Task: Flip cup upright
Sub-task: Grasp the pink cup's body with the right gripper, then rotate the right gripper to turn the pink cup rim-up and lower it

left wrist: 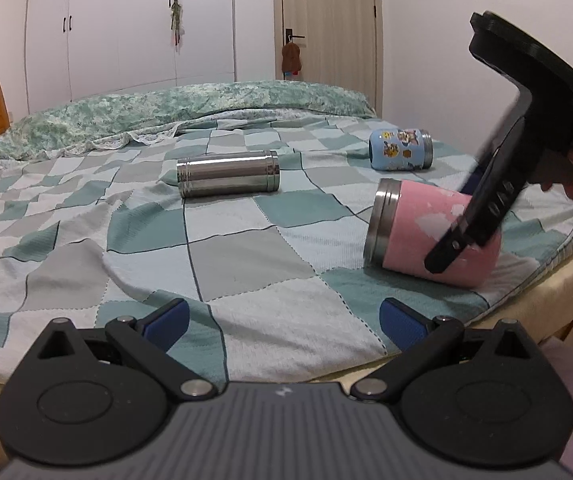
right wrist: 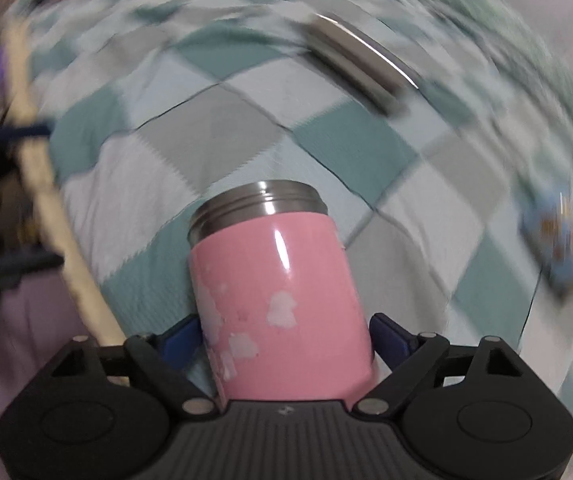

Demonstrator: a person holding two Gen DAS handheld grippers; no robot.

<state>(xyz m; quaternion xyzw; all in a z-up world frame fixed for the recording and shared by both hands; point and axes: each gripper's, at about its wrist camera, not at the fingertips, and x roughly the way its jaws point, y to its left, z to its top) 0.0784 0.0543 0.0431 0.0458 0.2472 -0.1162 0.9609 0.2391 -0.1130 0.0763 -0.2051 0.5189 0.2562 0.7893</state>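
Note:
A pink cup [left wrist: 418, 228] with a steel rim lies tilted on the checked bedspread near the bed's right edge, rim pointing left. My right gripper [left wrist: 462, 240] is shut on the pink cup [right wrist: 282, 296] near its base; blue pads [right wrist: 182, 340] press both sides. A steel cup [left wrist: 228, 174] lies on its side mid-bed, also seen blurred in the right wrist view [right wrist: 360, 64]. A blue cartoon cup [left wrist: 400, 149] lies on its side further back right. My left gripper [left wrist: 284, 326] is open and empty above the bed's front edge.
The checked bedspread [left wrist: 126, 248] covers the bed, with a green floral quilt [left wrist: 166, 108] bunched at the back. A wardrobe [left wrist: 126, 28] and a door [left wrist: 326, 20] stand behind. The right bed edge [left wrist: 546, 280] is close to the pink cup.

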